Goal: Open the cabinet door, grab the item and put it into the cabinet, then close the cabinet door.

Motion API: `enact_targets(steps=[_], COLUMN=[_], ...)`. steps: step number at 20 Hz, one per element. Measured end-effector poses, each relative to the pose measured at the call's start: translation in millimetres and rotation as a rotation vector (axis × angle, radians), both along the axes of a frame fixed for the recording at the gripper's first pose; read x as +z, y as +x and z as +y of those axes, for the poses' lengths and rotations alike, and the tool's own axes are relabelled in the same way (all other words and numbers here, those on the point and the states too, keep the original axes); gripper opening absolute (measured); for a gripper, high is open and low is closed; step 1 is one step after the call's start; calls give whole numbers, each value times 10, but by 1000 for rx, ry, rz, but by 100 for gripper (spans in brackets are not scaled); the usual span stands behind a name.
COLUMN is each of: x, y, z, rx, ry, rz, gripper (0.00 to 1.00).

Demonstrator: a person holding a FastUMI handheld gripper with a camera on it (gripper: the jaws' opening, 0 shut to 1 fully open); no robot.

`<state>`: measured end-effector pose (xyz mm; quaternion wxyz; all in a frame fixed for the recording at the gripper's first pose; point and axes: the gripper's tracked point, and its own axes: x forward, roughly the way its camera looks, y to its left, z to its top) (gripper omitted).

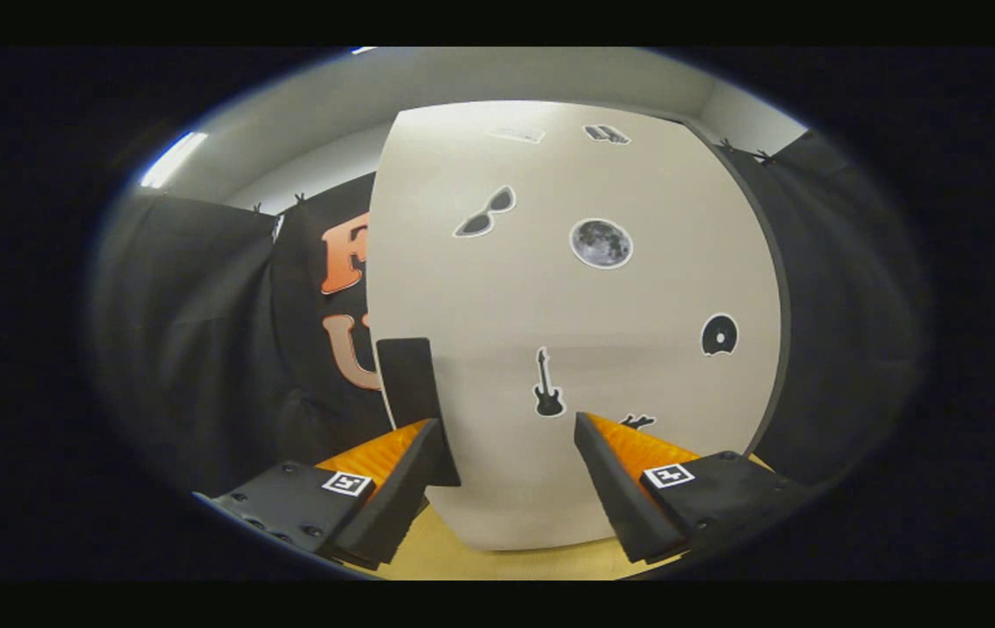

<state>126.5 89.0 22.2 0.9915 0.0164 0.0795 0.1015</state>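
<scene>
Straight ahead of the fingers, close up: white cabinet door [575,349], shut, standing on a yellow-wood tabletop [497,558]. On its left edge, a dark flat handle [414,392], just beyond the left fingertip [427,436]. Stuck across the door face: moon sticker [602,242], sunglasses sticker [486,212], disc sticker [719,335], guitar sticker [548,384]. Nearest, the gripper [506,432], spread wide, nothing between the fingers, door untouched. No sign of the item to be stored.
</scene>
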Motion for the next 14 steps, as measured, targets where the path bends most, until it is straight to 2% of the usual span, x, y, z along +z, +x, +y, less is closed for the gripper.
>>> enact_targets(steps=[14], x=[-32], y=[360], z=[13], rx=[-97], ry=[-88], rz=[-21], gripper=[96])
